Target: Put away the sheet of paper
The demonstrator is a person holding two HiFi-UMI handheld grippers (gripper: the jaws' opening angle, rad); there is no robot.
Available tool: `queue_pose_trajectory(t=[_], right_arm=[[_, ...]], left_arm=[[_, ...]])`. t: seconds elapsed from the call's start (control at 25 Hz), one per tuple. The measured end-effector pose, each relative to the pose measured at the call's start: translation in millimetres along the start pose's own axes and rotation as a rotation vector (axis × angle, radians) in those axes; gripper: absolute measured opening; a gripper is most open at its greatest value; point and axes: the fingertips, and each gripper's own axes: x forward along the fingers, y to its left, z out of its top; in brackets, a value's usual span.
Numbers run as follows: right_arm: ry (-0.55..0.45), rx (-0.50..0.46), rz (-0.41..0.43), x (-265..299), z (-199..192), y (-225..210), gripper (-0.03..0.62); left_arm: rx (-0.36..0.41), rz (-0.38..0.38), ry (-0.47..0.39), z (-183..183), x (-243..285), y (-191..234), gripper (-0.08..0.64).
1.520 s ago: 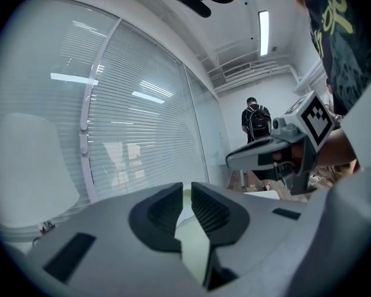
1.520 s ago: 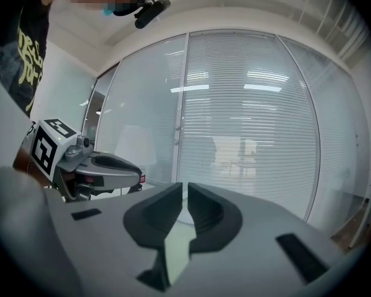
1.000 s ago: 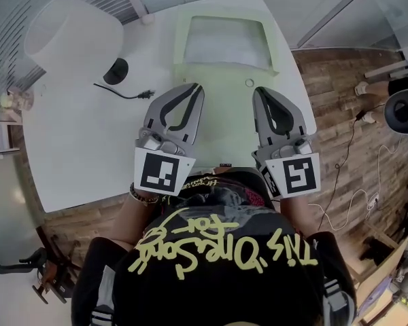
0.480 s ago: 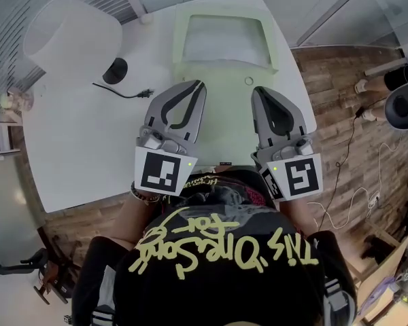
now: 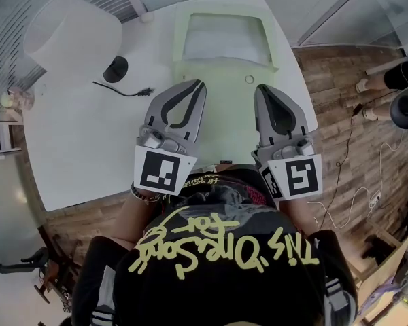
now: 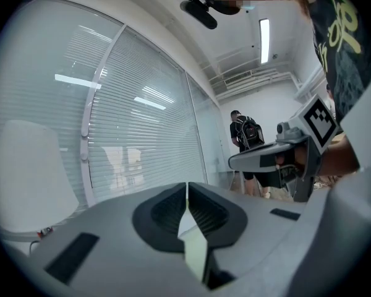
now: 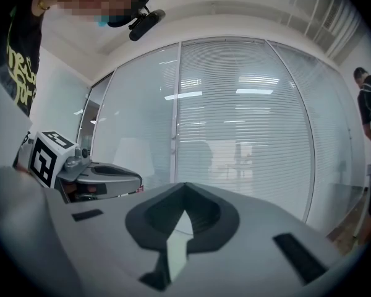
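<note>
- The left tongs [image 5: 198,85] are closed with nothing in them: in the left gripper view the two ribbed black pads meet in a thin line at the tip.
- The right tongs [image 5: 260,89] are closed and empty too, their dark pads pressed together at the point.
- Both tongs are smooth grey plastic with a teardrop-shaped opening behind the tips. Each carries a white cube with black square markers at the rear.
- They lie level and side by side over the near part of a pale green folder [image 5: 224,114], one at each edge. I cannot tell whether they touch it.
- The folder lies flat on the white table [image 5: 75,148], with rounded corners and a matte surface.
- Its far half frames a whitish, slightly mottled rectangle that looks like the sheet of paper [image 5: 224,38], well beyond the tips of both tongs. Whether it sits inside a pocket cannot be told.
- A small ring [image 5: 249,81] sits near the folder's right edge.
- A large white shade [image 5: 71,32], smooth and rounded, stands at the table's far left. Beside it are a black round disc [image 5: 115,69] and a thin black cable [image 5: 122,92] ending in a plug.
- The floor [image 5: 347,114] is rough wooden planking.
- Slatted blinds [image 7: 235,135] hang behind the glass walls.
</note>
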Motion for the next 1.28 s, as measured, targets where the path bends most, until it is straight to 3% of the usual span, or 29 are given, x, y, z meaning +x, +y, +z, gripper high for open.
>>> queue_pose_trajectory(t=[0.68, 1.28], right_arm=[[-0.004, -0.036, 0.001, -3.0, 2.5, 9.3, 0.006], [-0.006, -0.035, -0.009, -0.7, 1.8, 11.1, 0.006]], left_arm=[[0.018, -0.026, -0.007, 3.2, -4.4, -2.8, 0.017], [-0.007, -0.005, -0.019, 1.6, -8.7, 2.8, 0.017]])
